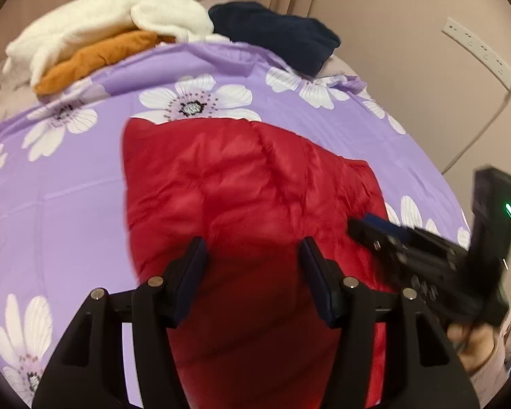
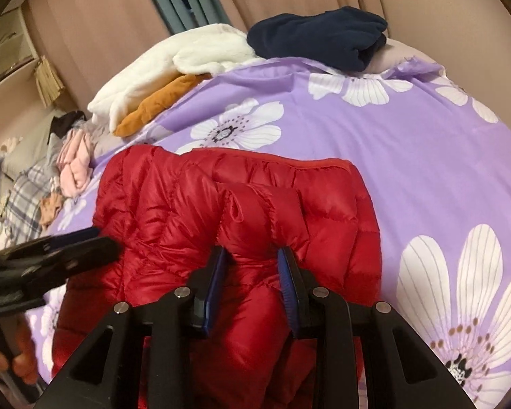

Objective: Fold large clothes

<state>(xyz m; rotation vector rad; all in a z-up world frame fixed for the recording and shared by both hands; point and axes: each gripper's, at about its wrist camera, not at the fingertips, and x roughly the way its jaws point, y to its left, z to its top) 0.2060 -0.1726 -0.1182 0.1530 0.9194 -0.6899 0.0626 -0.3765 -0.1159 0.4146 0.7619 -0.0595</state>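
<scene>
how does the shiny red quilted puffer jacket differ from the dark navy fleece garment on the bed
The shiny red quilted puffer jacket is glossy and stitched into padded sections; the dark navy fleece garment is matte and soft. The jacket lies near, under both grippers, on the purple floral sheet; the navy one sits bunched at the far edge. The jacket looks larger, though it is nearer. Both are folded over.

My left wrist camera looks forward and down along my left gripper (image 1: 253,255), close above the jacket (image 1: 248,184), facing the far end of the bed (image 1: 85,177). My right wrist camera looks likewise along my right gripper (image 2: 253,266), from the jacket's (image 2: 173,204) right. Both views share the jacket, the bed (image 2: 426,170) and the far clothes pile (image 1: 112,24) (image 2: 173,64); each catches the other gripper.
</scene>
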